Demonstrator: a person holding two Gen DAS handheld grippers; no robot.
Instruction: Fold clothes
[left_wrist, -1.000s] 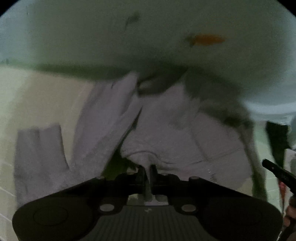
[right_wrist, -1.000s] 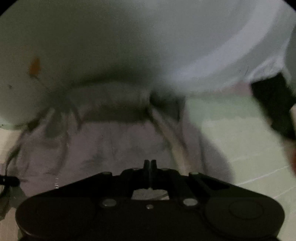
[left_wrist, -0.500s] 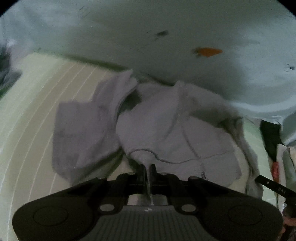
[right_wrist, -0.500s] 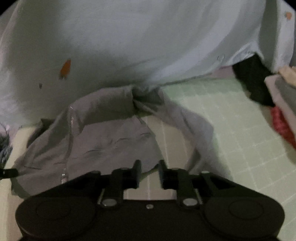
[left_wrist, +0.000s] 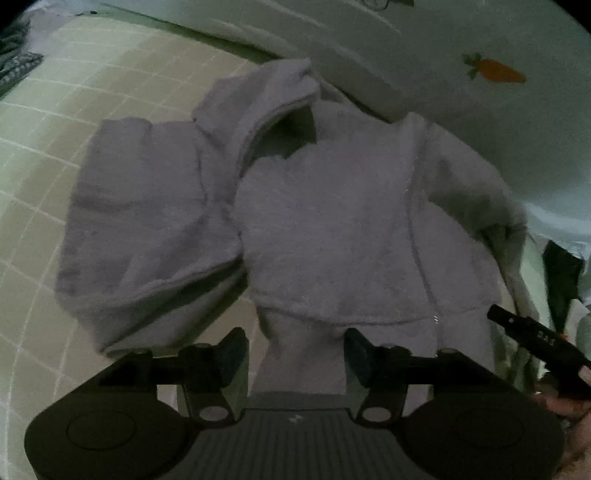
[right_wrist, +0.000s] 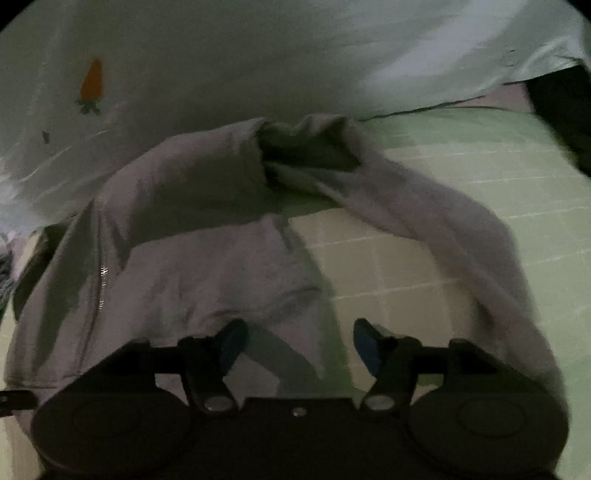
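A grey zip-up hoodie (left_wrist: 332, 229) lies spread on a green checked sheet (left_wrist: 44, 155), hem toward me, one sleeve (left_wrist: 147, 221) folded at the left. My left gripper (left_wrist: 295, 350) is opening just above the hem; a strip of hem cloth lies between its jaws, and the pads stand clear of it. In the right wrist view the same hoodie (right_wrist: 207, 258) fills the left, its other sleeve (right_wrist: 461, 236) trailing to the right. My right gripper (right_wrist: 299, 343) is opening over the hem's corner; cloth lies under the left finger, and the pads press on nothing.
A pale blanket (left_wrist: 443, 44) with a carrot print (left_wrist: 496, 70) lies bunched behind the hoodie. A dark garment (right_wrist: 557, 107) lies at the far right of the bed. The other gripper's tip (left_wrist: 535, 339) shows at the right edge of the left wrist view.
Both grippers were shut on the hoodie's hem and have let it go, jaws now apart. Both have come down, and the hoodie now lies flatter on the sheet.
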